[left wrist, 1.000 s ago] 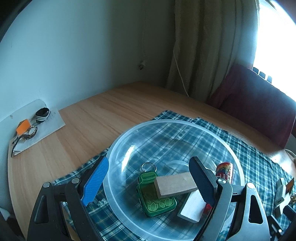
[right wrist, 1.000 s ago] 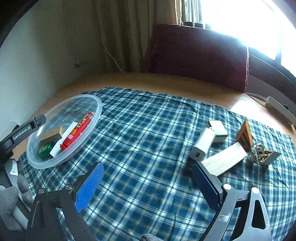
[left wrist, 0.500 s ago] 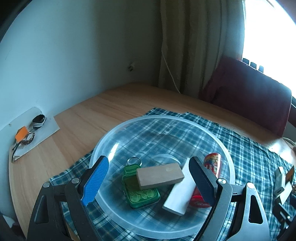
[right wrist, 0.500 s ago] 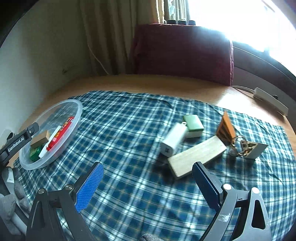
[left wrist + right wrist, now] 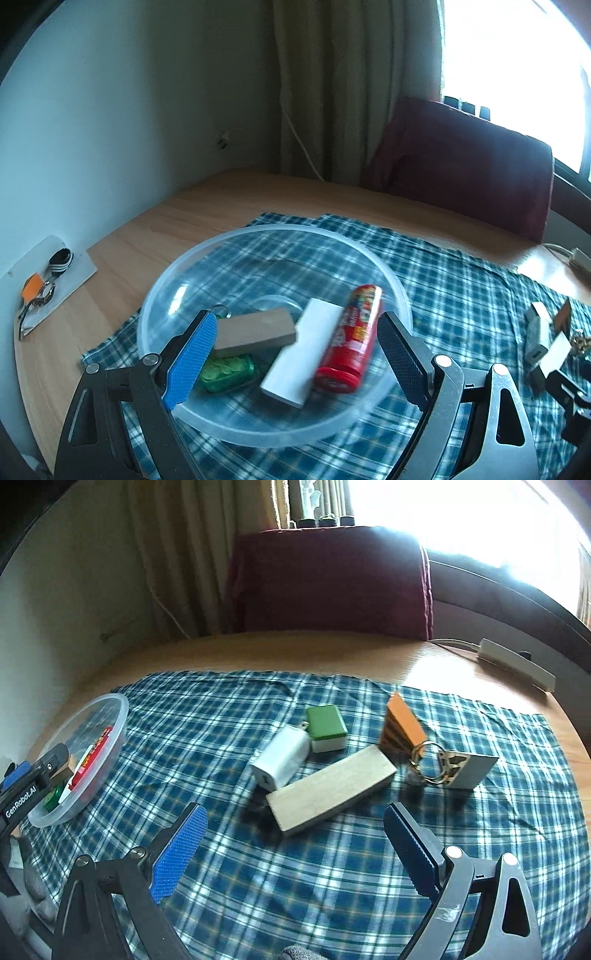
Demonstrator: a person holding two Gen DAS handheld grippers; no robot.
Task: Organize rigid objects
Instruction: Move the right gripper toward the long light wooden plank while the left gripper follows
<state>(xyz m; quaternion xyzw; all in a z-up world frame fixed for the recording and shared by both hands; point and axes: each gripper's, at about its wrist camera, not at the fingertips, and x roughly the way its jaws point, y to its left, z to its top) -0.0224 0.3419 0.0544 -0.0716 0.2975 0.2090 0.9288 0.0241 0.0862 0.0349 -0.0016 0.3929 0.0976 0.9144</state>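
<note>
A clear plastic bowl [image 5: 177, 280] on the checked cloth holds a red can [image 5: 349, 347], a white block [image 5: 303, 354], a tan block [image 5: 255, 334] and a green case [image 5: 227, 371]. My left gripper [image 5: 295, 363] hangs open over the bowl's near rim, empty. In the right wrist view a wooden block [image 5: 332, 792], a white charger [image 5: 282, 757], a green-topped tile [image 5: 327, 727], an orange wedge [image 5: 402, 727] and a key ring with a grey piece [image 5: 458, 768] lie on the cloth. My right gripper [image 5: 295, 853] is open just short of the wooden block.
A dark red chair [image 5: 328, 579] stands behind the wooden table [image 5: 258, 650]. A white power strip [image 5: 517, 664] lies at the table's far right. Keys and a small roll [image 5: 48, 280] rest on a sheet by the wall. The bowl [image 5: 85, 753] sits left of the loose items.
My right gripper has moved right and forward, closing in on the wooden block. My left gripper has drawn back and turned right, so the bowl's contents sit lower between its fingers.
</note>
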